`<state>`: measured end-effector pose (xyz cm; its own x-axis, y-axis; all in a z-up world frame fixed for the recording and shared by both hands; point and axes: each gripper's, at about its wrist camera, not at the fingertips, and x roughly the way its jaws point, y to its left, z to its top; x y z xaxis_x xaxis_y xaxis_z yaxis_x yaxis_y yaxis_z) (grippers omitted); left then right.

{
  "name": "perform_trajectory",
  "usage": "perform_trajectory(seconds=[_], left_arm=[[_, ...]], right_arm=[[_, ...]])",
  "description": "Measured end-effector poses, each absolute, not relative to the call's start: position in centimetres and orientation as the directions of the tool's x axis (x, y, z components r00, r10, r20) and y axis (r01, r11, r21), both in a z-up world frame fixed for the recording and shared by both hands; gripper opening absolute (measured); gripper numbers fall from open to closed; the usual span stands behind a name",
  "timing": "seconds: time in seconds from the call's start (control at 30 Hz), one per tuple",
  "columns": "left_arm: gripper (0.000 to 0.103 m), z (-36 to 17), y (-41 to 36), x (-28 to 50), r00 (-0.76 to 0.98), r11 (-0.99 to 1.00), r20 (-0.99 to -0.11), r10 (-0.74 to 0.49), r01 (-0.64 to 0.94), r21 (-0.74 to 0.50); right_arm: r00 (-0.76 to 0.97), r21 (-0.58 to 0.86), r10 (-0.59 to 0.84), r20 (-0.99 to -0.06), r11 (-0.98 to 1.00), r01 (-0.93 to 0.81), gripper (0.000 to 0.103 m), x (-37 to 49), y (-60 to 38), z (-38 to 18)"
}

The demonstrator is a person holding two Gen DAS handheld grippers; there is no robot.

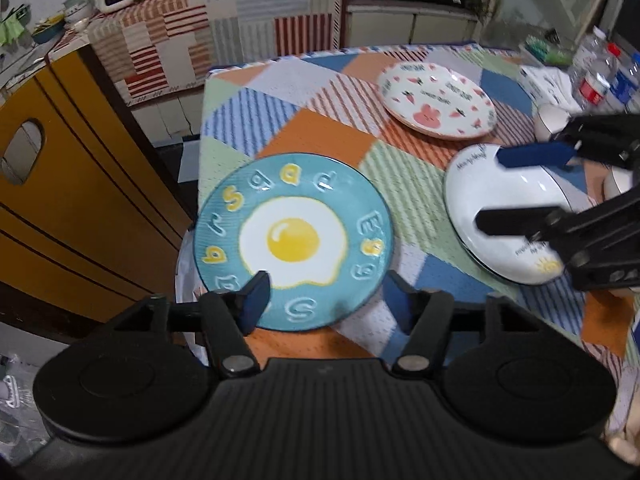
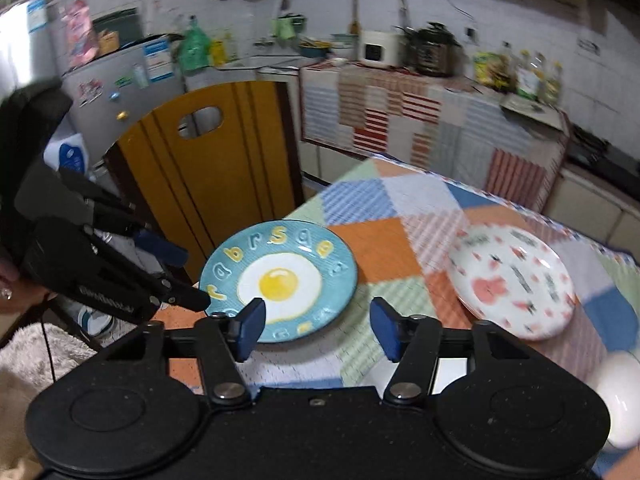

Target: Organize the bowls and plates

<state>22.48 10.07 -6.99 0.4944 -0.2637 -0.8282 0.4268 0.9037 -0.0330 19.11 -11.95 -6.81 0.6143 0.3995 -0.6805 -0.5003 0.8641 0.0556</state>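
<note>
In the left wrist view, a teal plate (image 1: 294, 242) painted with a fried egg and raised letters lies flat on the patchwork tablecloth (image 1: 320, 128), low and left of centre in the frame, with no food on it. The left gripper (image 1: 326, 306) hangs just above the plate's near rim with its blue-padded fingers (image 1: 256, 300) spread wide and nothing between them; the left pad overlaps the rim in the picture, though contact cannot be told. Toward the upper right of that view sits a white plate with pink rabbit and carrot prints (image 1: 438, 100), also bare. At the right edge a white dish (image 1: 508, 216) with small writing and a sun mark lies tilted, its pale surface showing; whether it is upside down cannot be told. The right gripper (image 1: 490, 188) reaches in from the right with one finger over the dish and one beside it, spread apart and gripping nothing. In the right wrist view, the right gripper's own fingers (image 2: 252, 330) frame the teal plate, the rabbit plate is blurred at the right, and a white bowl (image 2: 618, 396) shows at the lower right edge, contents hidden.
</note>
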Motion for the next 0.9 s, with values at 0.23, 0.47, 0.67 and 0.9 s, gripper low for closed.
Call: perform_trajectory(seconds=[0.23,0.47,0.67,0.9], left_arm=[[0.067,-10.3,13.2,24.9,0.508,0.936,-0.829,-0.235,0.348,-0.052],[0.065,-14.8,15.9,27.4,0.483,0.968,-0.854,-0.192,0.236,-0.084],[0.051,-16.9,16.4,28.1,0.464,0.968,-0.862,-0.202,0.231,-0.103],[0.026,-17.6,16.7,28.7,0.449,0.963,-0.862,-0.236,0.224,-0.147]], right_arm=[[0.565,0.133,0.413,-0.715,0.873,-0.470,0.063,23.2,-10.3,-11.3],[0.520,0.199,0.416,-0.746,0.885,-0.422,0.063,26.5,-10.1,-14.9],[0.485,0.215,0.401,-0.777,0.893,-0.395,0.060,28.1,-9.9,-16.7],[0.480,0.258,0.407,-0.777,0.902,-0.346,0.027,29.4,-9.9,-17.8]])
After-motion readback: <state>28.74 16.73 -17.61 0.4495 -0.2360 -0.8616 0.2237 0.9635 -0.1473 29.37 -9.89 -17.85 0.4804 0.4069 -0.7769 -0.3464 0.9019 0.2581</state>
